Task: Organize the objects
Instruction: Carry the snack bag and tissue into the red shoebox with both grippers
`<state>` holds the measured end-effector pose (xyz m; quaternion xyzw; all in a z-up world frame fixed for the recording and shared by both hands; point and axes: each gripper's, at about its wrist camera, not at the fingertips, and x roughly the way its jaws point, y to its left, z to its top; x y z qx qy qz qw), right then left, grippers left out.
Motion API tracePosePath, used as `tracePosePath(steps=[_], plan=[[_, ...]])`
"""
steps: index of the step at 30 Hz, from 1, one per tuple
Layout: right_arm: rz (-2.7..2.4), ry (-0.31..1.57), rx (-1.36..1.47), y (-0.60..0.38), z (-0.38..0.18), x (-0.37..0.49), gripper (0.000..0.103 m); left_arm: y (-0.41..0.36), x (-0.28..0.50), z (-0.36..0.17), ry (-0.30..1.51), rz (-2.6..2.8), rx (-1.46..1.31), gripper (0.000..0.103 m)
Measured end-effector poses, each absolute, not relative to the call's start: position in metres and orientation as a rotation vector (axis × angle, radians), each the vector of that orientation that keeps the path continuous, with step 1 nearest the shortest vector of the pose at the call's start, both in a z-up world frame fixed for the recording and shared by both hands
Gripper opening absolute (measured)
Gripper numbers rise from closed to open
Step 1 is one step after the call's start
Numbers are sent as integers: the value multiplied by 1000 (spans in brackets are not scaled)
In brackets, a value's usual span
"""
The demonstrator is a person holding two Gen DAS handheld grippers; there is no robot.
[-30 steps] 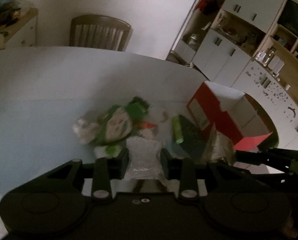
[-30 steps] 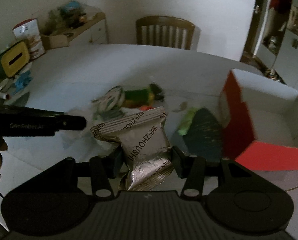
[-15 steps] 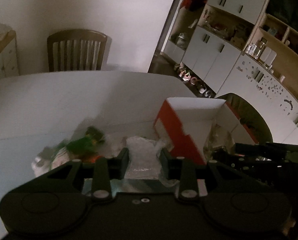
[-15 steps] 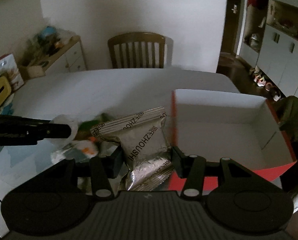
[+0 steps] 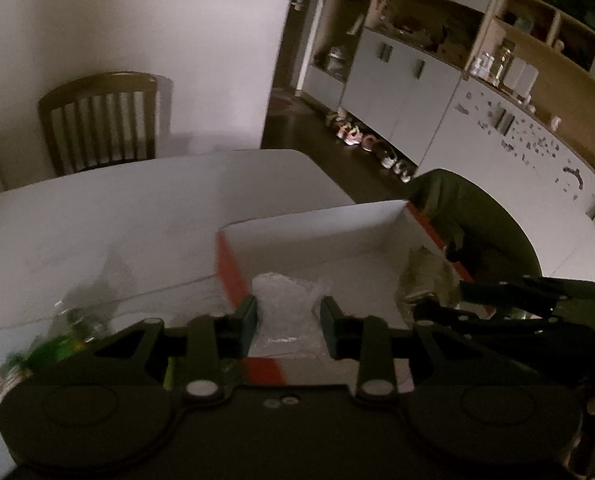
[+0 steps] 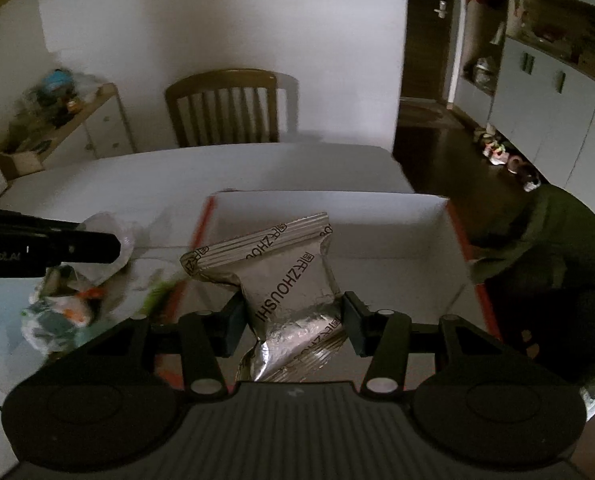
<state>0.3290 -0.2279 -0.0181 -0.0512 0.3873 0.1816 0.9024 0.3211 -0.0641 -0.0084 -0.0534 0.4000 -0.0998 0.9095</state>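
**Two light packets hanging over the open box**

The silver foil packet [image 6: 289, 280], at frame centre, is looking light, crinkly and slippery; the right gripper [image 6: 293, 320] is clamping its lower half, above the red-and-white box [image 6: 377, 208]. Lower centre in the left view, the left gripper [image 5: 288, 320] is pinching a soft clear plastic bag [image 5: 287, 304] over the box's near wall.

The box [image 6: 377, 216] sits on the table [image 6: 177, 184], with a heap of wrappers [image 6: 69, 304] to its left. A chair [image 6: 223, 110] stands behind the table, and cabinets [image 6: 545, 92] line the right.
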Motion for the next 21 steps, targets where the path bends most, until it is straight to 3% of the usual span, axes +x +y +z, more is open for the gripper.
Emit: tracePosePath(steps=[8, 21], plan=[[363, 837, -132, -258, -37, 367, 50, -116, 368, -32, 870, -230, -59, 33], [399, 983, -234, -252, -92, 404, 50, -135, 437, -95, 1030, -163, -41, 33]])
